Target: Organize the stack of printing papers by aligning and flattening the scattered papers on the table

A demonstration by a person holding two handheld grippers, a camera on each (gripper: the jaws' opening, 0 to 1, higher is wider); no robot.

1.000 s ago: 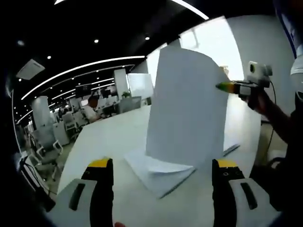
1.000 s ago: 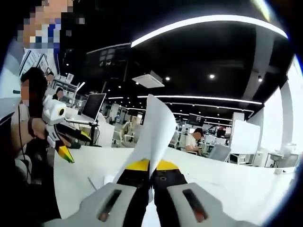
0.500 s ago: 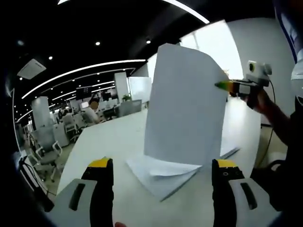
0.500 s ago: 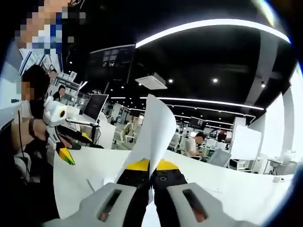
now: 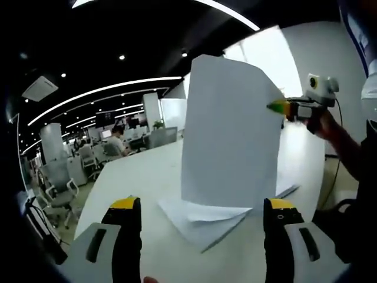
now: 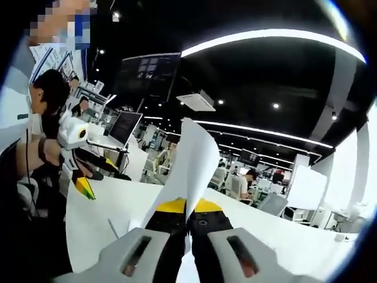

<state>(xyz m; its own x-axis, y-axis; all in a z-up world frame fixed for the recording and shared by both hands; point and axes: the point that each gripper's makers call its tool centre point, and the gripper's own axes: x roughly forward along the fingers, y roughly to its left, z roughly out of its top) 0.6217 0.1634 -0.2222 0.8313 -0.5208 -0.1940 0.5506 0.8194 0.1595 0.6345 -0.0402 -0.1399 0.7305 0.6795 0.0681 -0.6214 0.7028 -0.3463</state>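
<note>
A white sheet of printing paper (image 5: 231, 132) hangs upright above the table, pinched at its upper right edge by my right gripper (image 5: 275, 107), which a hand holds. In the right gripper view the same sheet (image 6: 189, 171) rises edge-on from between my right gripper's (image 6: 188, 207) yellow-tipped jaws, which are shut on it. Below the sheet a small stack of papers (image 5: 197, 218) lies askew on the white table (image 5: 135, 171). My left gripper (image 5: 200, 206) stands open low in front of the stack, holding nothing; it also appears at the left of the right gripper view as the left gripper (image 6: 82, 186).
The table stretches far back towards office desks, chairs (image 5: 56, 188) and seated people. A thin dark object (image 5: 287, 191) lies on the table right of the stack. A person's arm (image 5: 347, 147) reaches in from the right.
The held sheet has lifted slightly, its bottom edge now clear of the stack. Both views have tilted a little; the left gripper stays open and still.
</note>
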